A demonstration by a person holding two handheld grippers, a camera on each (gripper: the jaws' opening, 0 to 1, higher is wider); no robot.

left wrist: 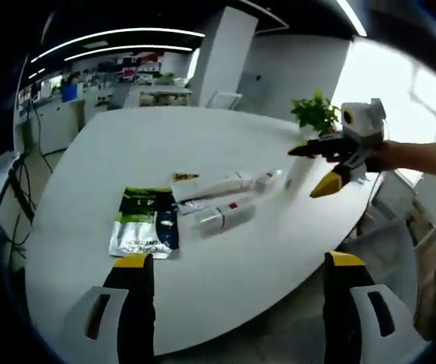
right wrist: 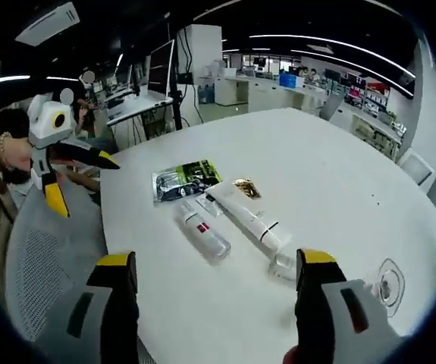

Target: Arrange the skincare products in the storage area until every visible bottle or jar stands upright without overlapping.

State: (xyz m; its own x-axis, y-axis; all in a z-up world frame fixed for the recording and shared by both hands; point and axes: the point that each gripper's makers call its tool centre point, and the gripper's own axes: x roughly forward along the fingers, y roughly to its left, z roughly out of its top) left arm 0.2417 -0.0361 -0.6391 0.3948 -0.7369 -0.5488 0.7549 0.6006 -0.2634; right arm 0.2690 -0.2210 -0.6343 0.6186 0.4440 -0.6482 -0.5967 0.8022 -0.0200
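Nothing's grabbed yet: both the left claw [left wrist: 236,262] and right claw [right wrist: 216,262] hang wide open and empty over the counter [left wrist: 127,144], where the bottles [right wrist: 202,230] lie flat mid-surface, so next somebody has to pinch one and stand it up.

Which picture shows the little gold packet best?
The right gripper view: the gold packet lies near the middle, shiny, beside the long white tube. In the left gripper view it is just a small dark-gold smudge behind that tube.
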